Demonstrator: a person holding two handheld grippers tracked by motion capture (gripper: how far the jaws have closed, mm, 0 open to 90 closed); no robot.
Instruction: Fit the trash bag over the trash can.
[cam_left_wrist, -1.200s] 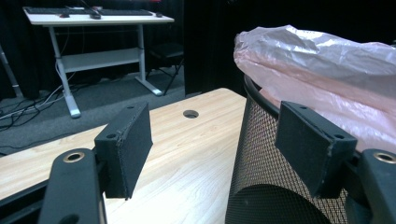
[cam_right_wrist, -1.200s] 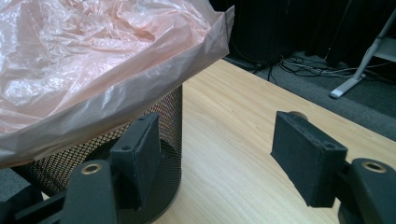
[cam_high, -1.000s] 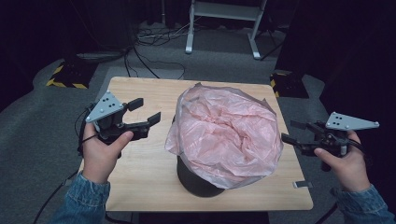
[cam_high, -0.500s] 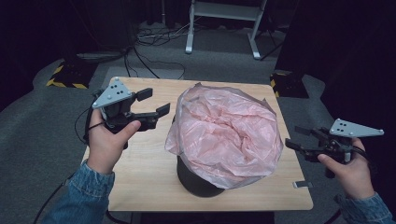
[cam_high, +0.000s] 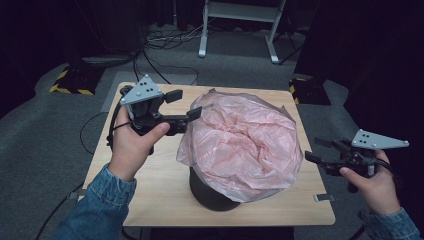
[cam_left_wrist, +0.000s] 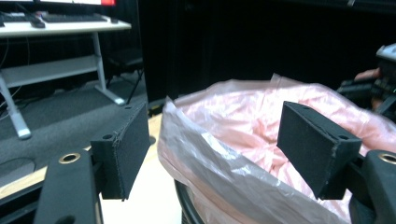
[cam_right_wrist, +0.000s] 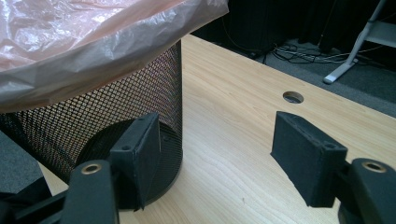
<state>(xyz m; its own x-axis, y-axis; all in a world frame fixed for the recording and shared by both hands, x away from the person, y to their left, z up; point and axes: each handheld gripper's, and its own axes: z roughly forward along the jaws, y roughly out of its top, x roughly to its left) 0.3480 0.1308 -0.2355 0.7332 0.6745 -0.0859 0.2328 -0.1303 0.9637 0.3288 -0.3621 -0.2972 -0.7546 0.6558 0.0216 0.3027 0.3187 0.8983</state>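
Table (cam_high: 150, 190) of pale wood grain, rectangular, carried a black mesh bin (cam_right_wrist: 93, 121), round and upright near its front middle. Pink plastic liner (cam_high: 240, 140), thin, glossy and crumpled, ballooned over the bin's rim and hid most of the mesh from the high view. Left tongs (cam_high: 187, 105) hung just beside the liner's left edge with jaws spread wide; in the left gripper view the liner's rim (cam_left_wrist: 215, 149) lay between the pads, whether touching I could not tell. Right tongs (cam_high: 315, 150) hovered off the table's right edge, apart from the liner, jaws wide and empty. Small round hole (cam_right_wrist: 293, 97) pierced the tabletop.
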